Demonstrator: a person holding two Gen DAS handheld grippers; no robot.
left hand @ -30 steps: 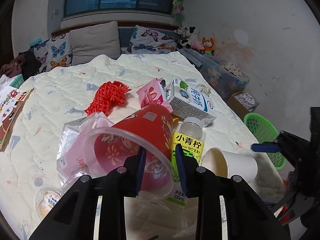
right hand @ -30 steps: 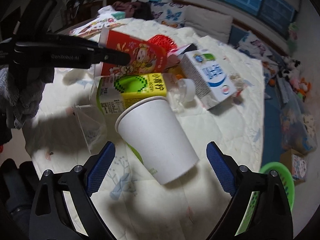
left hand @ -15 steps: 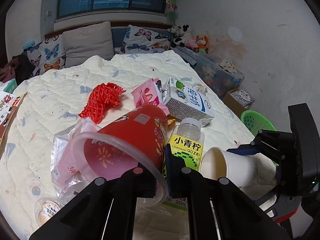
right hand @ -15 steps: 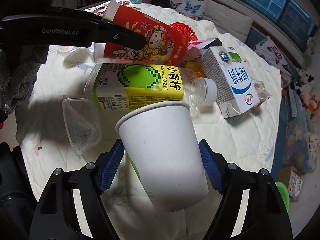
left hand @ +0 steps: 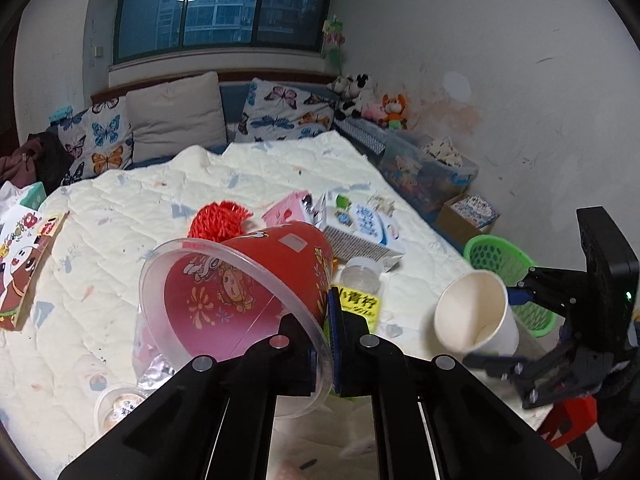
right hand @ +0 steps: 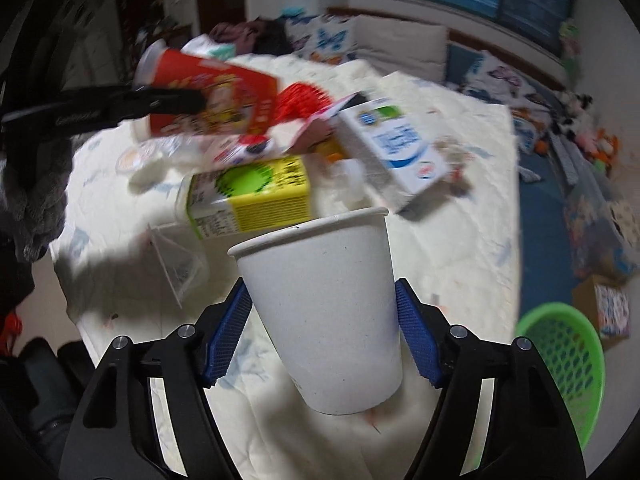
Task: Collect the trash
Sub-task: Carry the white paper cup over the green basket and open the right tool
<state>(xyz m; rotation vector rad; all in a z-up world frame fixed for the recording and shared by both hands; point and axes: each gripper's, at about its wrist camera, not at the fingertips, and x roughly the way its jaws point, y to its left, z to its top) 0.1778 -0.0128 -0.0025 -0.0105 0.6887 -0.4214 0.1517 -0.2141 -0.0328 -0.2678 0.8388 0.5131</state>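
Trash: a red cup [left hand: 256, 280] and a white paper cup [right hand: 324, 304] are each held off the bed [left hand: 132, 216], with more litter lying on the quilt beside them. The red cup is pinched by its clear rim in the left gripper [left hand: 325, 344], whose jaws are pressed together on the thin wall; its long axis is tilted, the mouth turned toward the camera and the base pointing away toward the red mesh ball [left hand: 220, 220]. The paper cup is clamped across its body by the right gripper [right hand: 322, 336], whose jaws have just been closing with the cup between them and now press on both its sides. In the right wrist view its axis is near upright, the mouth away from the gripper and the base close to it; in the left wrist view its mouth faces the red cup. A yellow-labelled bottle [right hand: 256, 196] lies on its side on the bed just beside the red cup, its cap toward a white carton [right hand: 392, 148]. A green basket [right hand: 568, 364] stands on the floor beside the bed, on the paper cup's far side from the red cup.
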